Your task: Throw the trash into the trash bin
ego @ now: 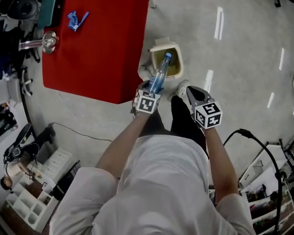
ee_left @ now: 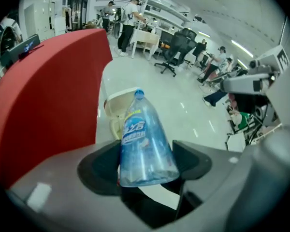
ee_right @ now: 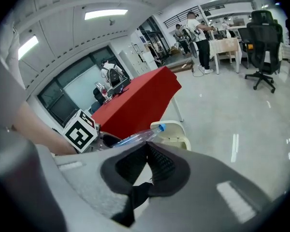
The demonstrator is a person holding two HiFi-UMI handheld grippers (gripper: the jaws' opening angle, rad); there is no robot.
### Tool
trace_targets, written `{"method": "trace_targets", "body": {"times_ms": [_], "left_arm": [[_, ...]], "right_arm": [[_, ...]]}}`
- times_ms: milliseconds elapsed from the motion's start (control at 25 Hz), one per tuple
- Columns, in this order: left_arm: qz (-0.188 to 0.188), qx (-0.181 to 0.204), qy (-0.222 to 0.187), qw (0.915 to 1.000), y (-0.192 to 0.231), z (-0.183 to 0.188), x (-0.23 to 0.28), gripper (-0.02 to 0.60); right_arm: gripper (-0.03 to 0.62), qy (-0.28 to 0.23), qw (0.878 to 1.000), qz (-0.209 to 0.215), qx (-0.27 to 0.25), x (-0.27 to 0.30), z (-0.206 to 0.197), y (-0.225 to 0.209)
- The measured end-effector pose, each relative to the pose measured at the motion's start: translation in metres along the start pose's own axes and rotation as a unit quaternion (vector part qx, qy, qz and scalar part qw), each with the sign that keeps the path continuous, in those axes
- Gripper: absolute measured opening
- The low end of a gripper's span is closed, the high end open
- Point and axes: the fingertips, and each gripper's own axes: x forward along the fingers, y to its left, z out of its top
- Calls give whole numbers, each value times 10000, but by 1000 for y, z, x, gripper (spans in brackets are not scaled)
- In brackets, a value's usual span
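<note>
My left gripper (ego: pixel 152 88) is shut on a clear plastic bottle (ego: pixel 159 74) with a blue cap and blue label. The bottle (ee_left: pixel 143 144) points cap-first toward a cream trash bin (ego: pixel 166 60) standing on the floor by the red table's corner. In the left gripper view the bin (ee_left: pixel 114 111) shows just behind the bottle. My right gripper (ego: pixel 192 93) hangs to the right of the bin, jaws closed together with nothing between them. From the right gripper view (ee_right: pixel 146 146) the bottle (ee_right: pixel 135 137) and bin (ee_right: pixel 176 133) lie just ahead.
A red table (ego: pixel 100 38) fills the upper left, carrying a blue wrapper (ego: pixel 76 19), a glass (ego: pixel 44 42) and a dark-green box (ego: pixel 50 7). A black cable (ego: pixel 257 143) lies on the floor at right. Shelving and clutter stand along the left and lower-right edges.
</note>
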Motion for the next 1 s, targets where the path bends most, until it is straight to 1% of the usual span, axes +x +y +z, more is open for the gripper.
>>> {"method": "trace_targets", "body": {"times_ms": [240,400,560,680,840,920,1000], "left_arm": [[30,-338,251,9991,37,-14,64,345],[24,-492,392,9980,55,-26,110,345],[-63,-831,549,9950,68,-40,156,345],[-124,-1001,642,9928,77,-55,192,345],[-145,-1261,568,9903,82,-60,222,347],[-102,-1291,508,9903,87,-62,234,346],[-64,-1235,507,9910,89,-66,240,347]], "right_arm": [[2,110,9993,-50,345,43,-26,-32],[2,202,9990,-27,396,78,-48,-52],[2,214,9987,54,466,111,-67,-64],[2,266,9981,125,539,132,-85,-69],[2,372,9974,173,600,149,-110,-78],[2,417,9968,153,669,152,-123,-83],[2,464,9961,124,736,151,-134,-86]]}}
